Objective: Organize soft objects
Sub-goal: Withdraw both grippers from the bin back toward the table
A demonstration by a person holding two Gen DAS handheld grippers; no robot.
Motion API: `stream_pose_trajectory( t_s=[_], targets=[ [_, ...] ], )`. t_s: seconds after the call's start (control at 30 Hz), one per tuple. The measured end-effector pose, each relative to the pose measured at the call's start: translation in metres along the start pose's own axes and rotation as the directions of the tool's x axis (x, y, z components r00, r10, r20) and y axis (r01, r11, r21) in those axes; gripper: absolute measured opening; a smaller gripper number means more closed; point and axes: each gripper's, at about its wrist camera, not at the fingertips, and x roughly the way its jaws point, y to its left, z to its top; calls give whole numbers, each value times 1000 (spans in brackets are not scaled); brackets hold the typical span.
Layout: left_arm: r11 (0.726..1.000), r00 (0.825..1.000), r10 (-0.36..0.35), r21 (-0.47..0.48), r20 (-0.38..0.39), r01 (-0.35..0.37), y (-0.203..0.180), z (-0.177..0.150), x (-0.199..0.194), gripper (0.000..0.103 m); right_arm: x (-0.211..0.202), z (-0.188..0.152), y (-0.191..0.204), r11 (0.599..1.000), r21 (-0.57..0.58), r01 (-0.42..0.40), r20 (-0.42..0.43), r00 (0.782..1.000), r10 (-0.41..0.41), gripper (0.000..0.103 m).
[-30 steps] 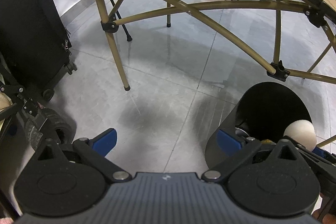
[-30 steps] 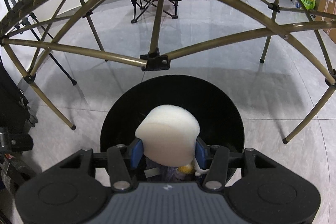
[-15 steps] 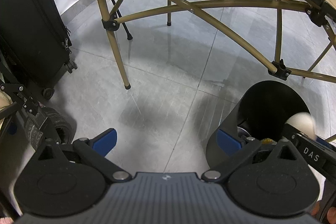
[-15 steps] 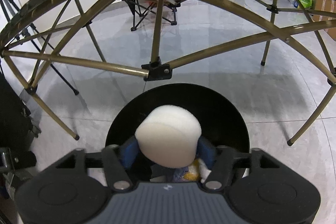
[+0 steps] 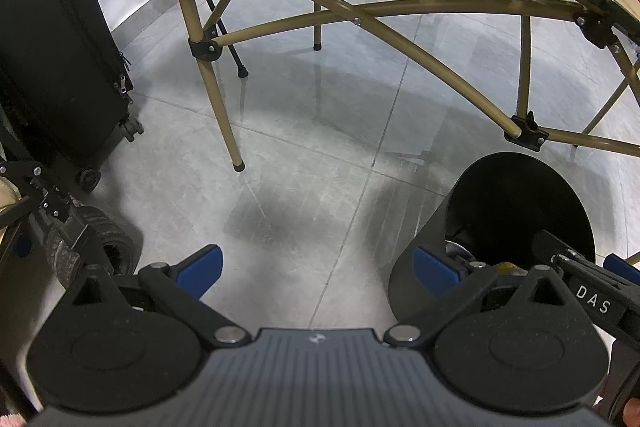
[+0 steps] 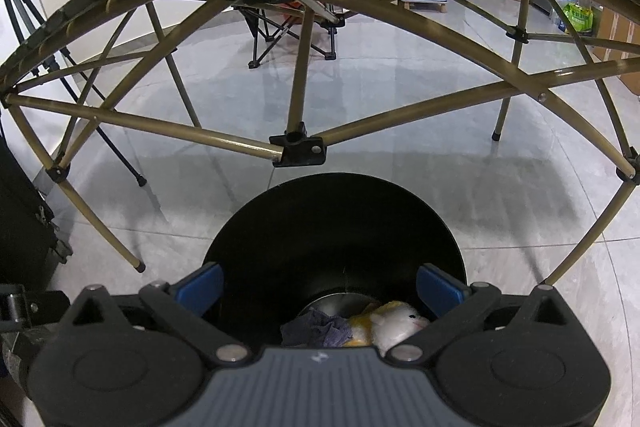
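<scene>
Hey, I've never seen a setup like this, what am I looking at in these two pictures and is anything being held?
A person holds a two-finger grabbing tool in each hand; each picture comes from a camera on one tool, looking along its blue-tipped fingers. The left tool is open above bare floor, holding nothing. The right tool hangs over a black bin beside a folding table; its jaws have just been opening and nothing is between them. In the bin lie a plush toy and a dark cloth.
</scene>
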Motion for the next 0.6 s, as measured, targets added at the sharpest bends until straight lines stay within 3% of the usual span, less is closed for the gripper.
stream_pose_trajectory(
  t_s=[0.6],
  targets=[
    [998, 996, -57, 14, 62, 56, -7, -1, -25, 103, -24, 2, -4, 1000, 1, -26, 72, 997, 26, 103]
  ],
)
